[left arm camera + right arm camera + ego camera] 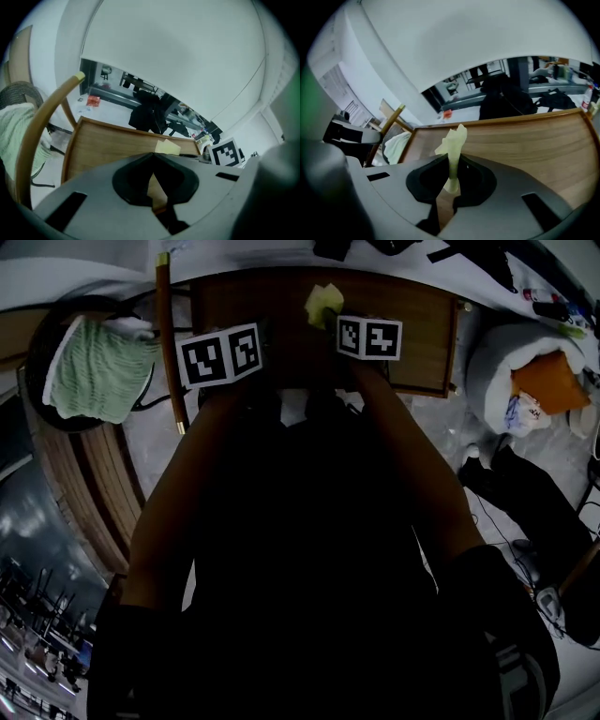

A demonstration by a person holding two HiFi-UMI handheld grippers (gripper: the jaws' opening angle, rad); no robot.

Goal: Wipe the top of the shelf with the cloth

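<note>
The right gripper (pixel 452 161) has its jaws pinched tight on a crumpled pale yellow-green cloth (pixel 453 138), which sticks up just past its tips, with the brown wooden shelf top (pixel 525 136) ahead. The left gripper (pixel 153 158) has its jaws closed tip to tip on nothing, and the cloth sits just ahead to its right.

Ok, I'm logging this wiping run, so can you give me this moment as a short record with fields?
surface: wooden shelf top
cloth: pale yellow cloth, bunched, sticking up from between the jaws
right gripper: right gripper shut on the cloth, over the shelf top
left gripper: left gripper shut, nothing between its jaws, beside the right one
cloth contact: cannot tell whether the cloth touches the wood
nearby: green towel draped on a chair, left of the shelf
</note>
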